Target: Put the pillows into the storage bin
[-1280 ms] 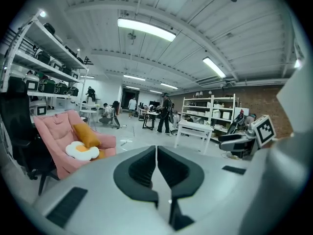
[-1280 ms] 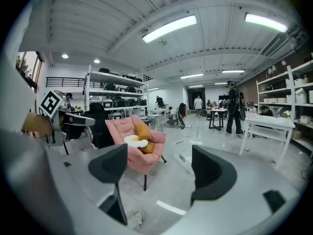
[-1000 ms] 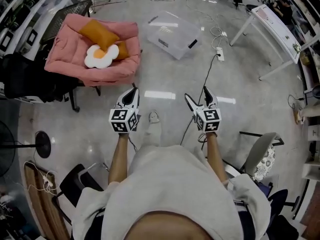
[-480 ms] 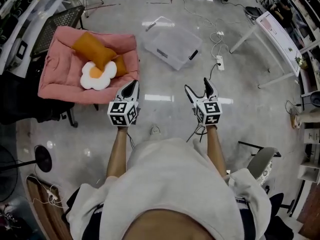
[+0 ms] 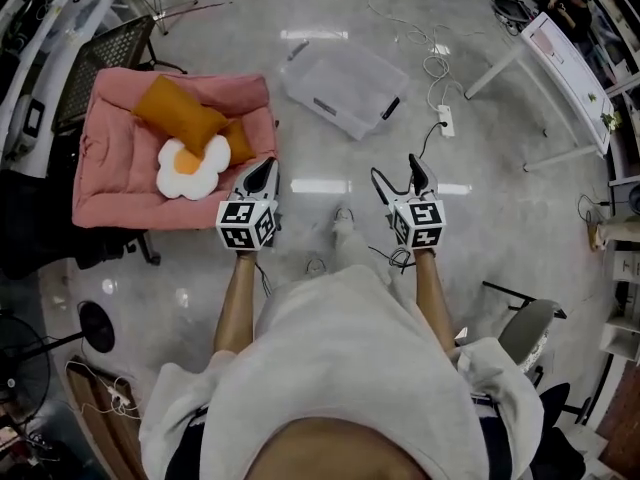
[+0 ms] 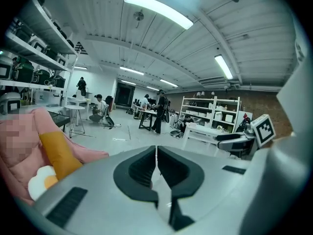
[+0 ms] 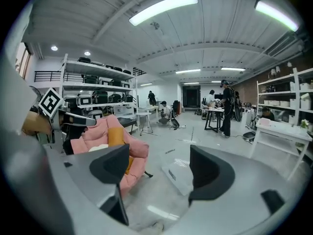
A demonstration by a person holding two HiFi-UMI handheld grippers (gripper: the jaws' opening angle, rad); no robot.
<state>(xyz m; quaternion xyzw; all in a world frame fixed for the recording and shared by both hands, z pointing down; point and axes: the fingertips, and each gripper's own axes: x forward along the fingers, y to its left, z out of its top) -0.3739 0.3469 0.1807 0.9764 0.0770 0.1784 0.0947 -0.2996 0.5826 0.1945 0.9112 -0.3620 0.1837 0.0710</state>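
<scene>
Nearest, the left gripper (image 5: 263, 171) is held empty with jaws pressed together, the right gripper (image 5: 395, 173) empty with jaws well apart; beyond, orange pillows (image 5: 178, 111) and an egg-shaped pillow (image 5: 188, 165) are seen on a pink chair (image 5: 105, 173), the clear storage bin (image 5: 345, 86) set apart on the floor (image 5: 500, 158)

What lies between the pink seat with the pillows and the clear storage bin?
Only bare grey floor separates the pink seat from the storage bin, as the head view shows.

Left tool (image 5: 265, 166) jaws together, right tool (image 5: 396, 170) jaws apart, empty.
</scene>
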